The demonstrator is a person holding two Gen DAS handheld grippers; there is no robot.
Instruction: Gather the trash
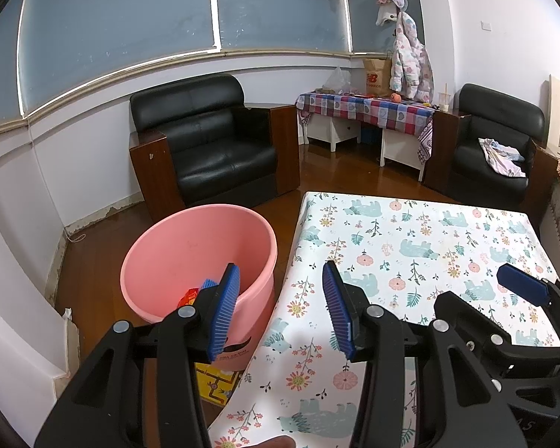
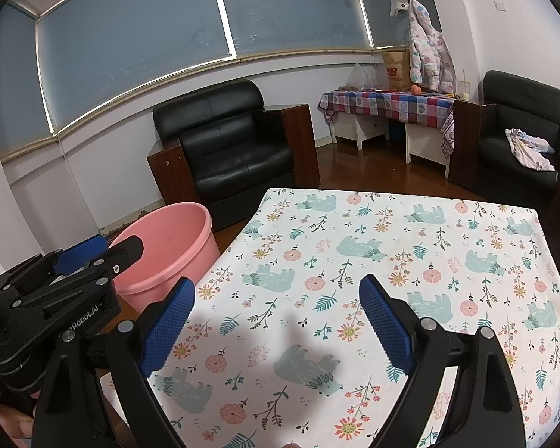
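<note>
A pink bucket (image 1: 190, 246) stands on the floor left of the table; red and blue trash (image 1: 192, 295) lies at its bottom. It also shows in the right wrist view (image 2: 168, 246). My left gripper (image 1: 282, 310) is open and empty, held over the table's left edge beside the bucket. My right gripper (image 2: 276, 324) is open and empty above the floral tablecloth (image 2: 392, 261). The right gripper shows in the left wrist view (image 1: 522, 291) at the right, and the left gripper shows in the right wrist view (image 2: 82, 261) at the left.
A black armchair (image 1: 212, 138) stands behind the bucket. A second armchair (image 1: 496, 142) with cloth on it stands at the right. A side table with a checked cloth (image 1: 366, 108) stands by the far wall. A yellow box (image 1: 216, 380) lies on the floor under the bucket's front.
</note>
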